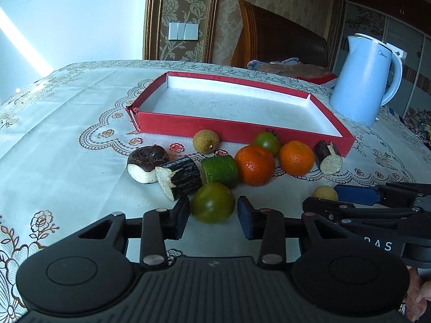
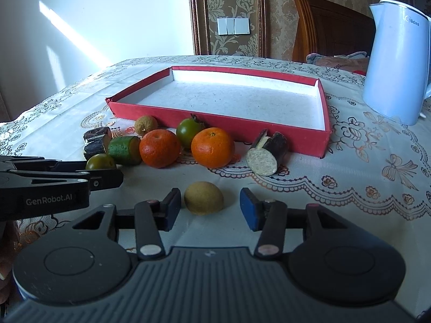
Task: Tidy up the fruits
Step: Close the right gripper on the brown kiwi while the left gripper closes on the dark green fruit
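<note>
A shallow red box with a white floor lies on the tablecloth, empty. In front of it lie two oranges, two green tomatoes, two tan longans, a green cucumber piece and dark sugarcane pieces. My left gripper is open with a green tomato between its fingertips, not touching. My right gripper is open with a longan between its fingertips, not touching.
A pale blue electric kettle stands right of the box. A wooden chair back with cloth on it is behind the table. Each gripper shows in the other's view, the right one and the left one.
</note>
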`<state>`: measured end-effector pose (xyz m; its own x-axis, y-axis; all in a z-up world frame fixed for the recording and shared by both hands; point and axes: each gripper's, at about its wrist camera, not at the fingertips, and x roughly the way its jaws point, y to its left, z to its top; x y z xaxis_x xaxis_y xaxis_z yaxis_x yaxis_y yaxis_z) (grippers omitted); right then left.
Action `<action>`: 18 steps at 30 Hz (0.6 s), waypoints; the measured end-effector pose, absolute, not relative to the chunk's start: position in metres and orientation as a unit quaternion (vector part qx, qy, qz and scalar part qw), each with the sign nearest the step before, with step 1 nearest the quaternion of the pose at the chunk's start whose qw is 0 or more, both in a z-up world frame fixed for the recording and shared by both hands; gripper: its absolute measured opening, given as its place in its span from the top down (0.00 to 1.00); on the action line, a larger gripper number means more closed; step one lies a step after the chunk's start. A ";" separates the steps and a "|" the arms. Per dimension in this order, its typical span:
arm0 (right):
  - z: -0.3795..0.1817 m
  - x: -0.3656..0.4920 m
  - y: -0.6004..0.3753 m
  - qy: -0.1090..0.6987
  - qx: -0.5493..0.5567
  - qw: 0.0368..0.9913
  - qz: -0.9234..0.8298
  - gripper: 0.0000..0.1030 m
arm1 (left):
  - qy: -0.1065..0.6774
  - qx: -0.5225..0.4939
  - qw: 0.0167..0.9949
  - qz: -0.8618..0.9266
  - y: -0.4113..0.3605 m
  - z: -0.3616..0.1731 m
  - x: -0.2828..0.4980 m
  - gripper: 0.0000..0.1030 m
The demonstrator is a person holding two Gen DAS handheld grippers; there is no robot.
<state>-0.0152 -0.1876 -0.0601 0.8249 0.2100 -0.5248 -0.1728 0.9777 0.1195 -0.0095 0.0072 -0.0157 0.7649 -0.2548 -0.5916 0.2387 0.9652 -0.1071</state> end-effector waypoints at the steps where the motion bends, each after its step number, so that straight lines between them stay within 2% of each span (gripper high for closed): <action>1: -0.060 -0.015 -0.187 0.278 0.032 0.955 0.100 0.55 | 0.317 -0.013 0.940 -0.127 0.007 -0.016 -0.010 0.65; 3: -0.060 -0.016 -0.187 0.278 0.029 0.956 0.095 0.57 | 0.318 -0.015 0.940 -0.119 0.005 -0.015 -0.009 0.66; 18: -0.060 -0.016 -0.182 0.277 0.011 0.957 0.088 0.58 | 0.312 0.021 0.948 -0.066 -0.020 -0.017 -0.010 0.66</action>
